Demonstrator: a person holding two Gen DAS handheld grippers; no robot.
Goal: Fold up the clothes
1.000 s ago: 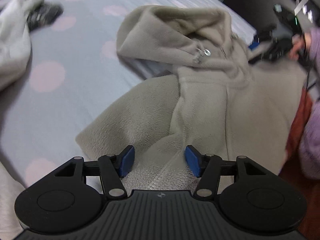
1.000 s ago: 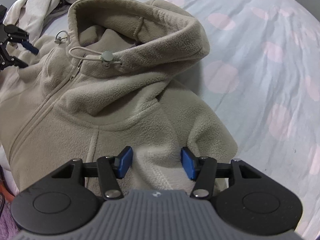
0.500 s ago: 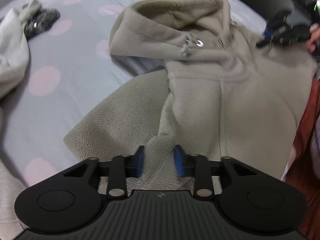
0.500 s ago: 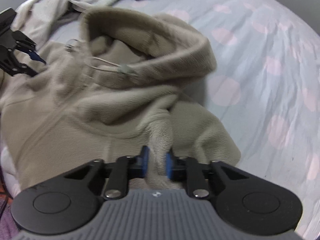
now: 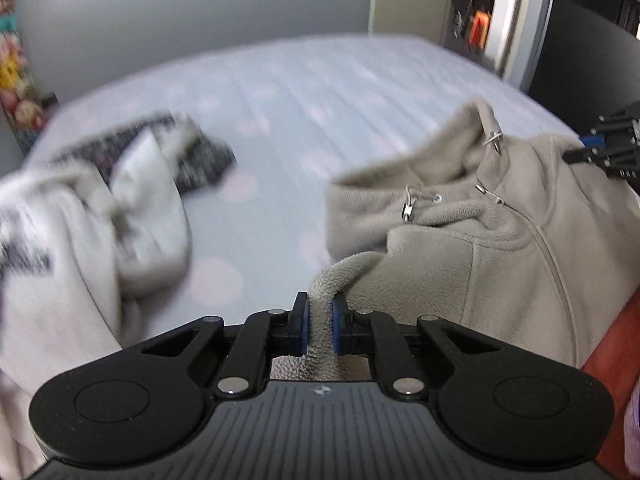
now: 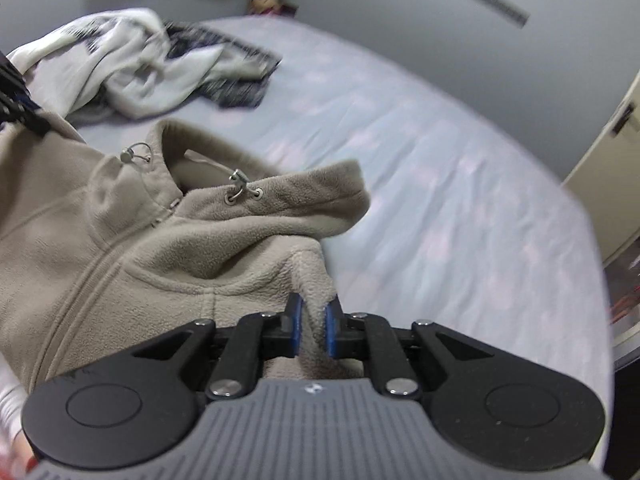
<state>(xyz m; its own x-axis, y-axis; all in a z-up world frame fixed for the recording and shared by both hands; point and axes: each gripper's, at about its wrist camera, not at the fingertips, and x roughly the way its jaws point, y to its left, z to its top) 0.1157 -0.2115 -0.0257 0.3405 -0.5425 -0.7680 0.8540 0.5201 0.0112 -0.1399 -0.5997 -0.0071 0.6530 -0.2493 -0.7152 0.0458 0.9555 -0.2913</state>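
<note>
A beige fleece hoodie (image 5: 500, 264) with a front zip and drawstring toggles hangs lifted above the bed. My left gripper (image 5: 320, 320) is shut on a fold of its shoulder. My right gripper (image 6: 312, 322) is shut on the other shoulder of the hoodie (image 6: 140, 252). The hood (image 6: 288, 204) droops forward between them. Each gripper shows at the edge of the other's view, the right one in the left wrist view (image 5: 608, 152) and the left one in the right wrist view (image 6: 16, 100). The lower part of the hoodie is hidden below the frames.
The bed has a pale blue sheet with pink dots (image 5: 280, 120). A white garment (image 5: 80, 240) and a dark patterned one (image 5: 200, 164) lie in a heap on it; the heap also shows in the right wrist view (image 6: 132, 68). Grey walls, a door and a shelf stand behind.
Both grippers closed on the hoodie's shoulders and lifted it off the bed. The views tilted up from the sheet to the room.
</note>
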